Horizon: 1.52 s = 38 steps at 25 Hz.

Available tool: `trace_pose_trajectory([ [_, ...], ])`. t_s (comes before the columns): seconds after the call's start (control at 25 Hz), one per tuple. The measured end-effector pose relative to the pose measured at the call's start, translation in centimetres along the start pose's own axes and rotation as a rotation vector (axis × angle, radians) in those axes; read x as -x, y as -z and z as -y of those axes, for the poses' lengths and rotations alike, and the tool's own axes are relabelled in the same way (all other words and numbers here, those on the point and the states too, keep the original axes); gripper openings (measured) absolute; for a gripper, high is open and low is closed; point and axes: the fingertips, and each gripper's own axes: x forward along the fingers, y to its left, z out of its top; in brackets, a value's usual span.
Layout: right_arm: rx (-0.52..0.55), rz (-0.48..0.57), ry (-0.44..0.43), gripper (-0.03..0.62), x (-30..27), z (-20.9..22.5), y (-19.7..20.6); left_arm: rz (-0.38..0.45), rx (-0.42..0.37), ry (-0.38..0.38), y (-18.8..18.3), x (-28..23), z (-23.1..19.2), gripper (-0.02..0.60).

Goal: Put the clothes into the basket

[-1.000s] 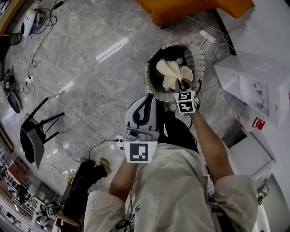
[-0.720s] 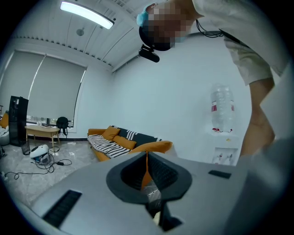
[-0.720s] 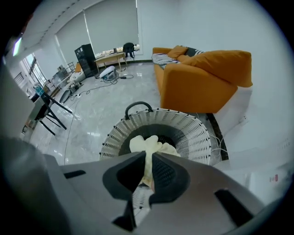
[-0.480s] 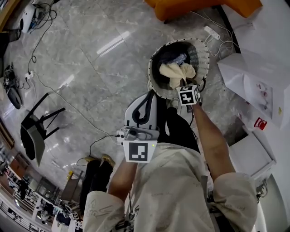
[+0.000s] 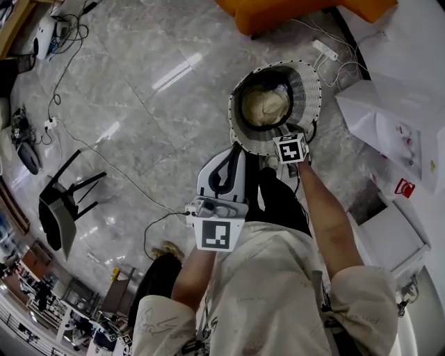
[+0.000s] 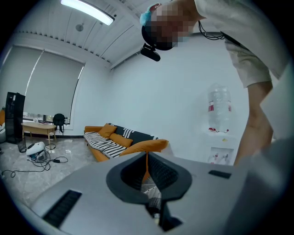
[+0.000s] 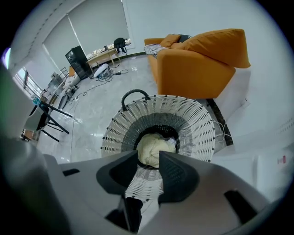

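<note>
Floor (image 5: 139,104): basket (image 5: 309,83) is set on it, directly ahead of the person (image 5: 278,292). Clothes (image 5: 264,106) are lodged in the basket, at its bottom. Sofa (image 5: 292,14) is placed behind the basket, near it. Power strip (image 5: 321,50) is laid on the floor between sofa and basket, toward the right. Cartons (image 5: 389,118) are set to the right of the basket, just beside it. Chair (image 5: 59,208) is stood well apart from the basket, to the left and nearer the person
</note>
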Motion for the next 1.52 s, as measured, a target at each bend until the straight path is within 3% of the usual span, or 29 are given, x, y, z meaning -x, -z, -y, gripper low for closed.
trace_pose_trajectory([
  [0.32,-0.01,0.062,0.001,0.117,3.2,0.5,1.7,0.007,-0.027,-0.02,-1.4,0.9,2.1,0.011],
  [0.68,-0.041,0.282,-0.006,0.107,11.2,1.5,2.5,0.063,-0.049,-0.039,-4.1,3.2,6.1,0.011],
  [1.16,-0.092,0.663,0.065,0.104,28.2,5.0,3.6,0.138,-0.097,-0.089,-7.2,7.2,11.6,0.011],
  [1.52,0.018,0.995,0.091,0.097,43.5,3.7,1.8,0.202,-0.109,-0.107,-10.8,10.6,15.2,0.011],
])
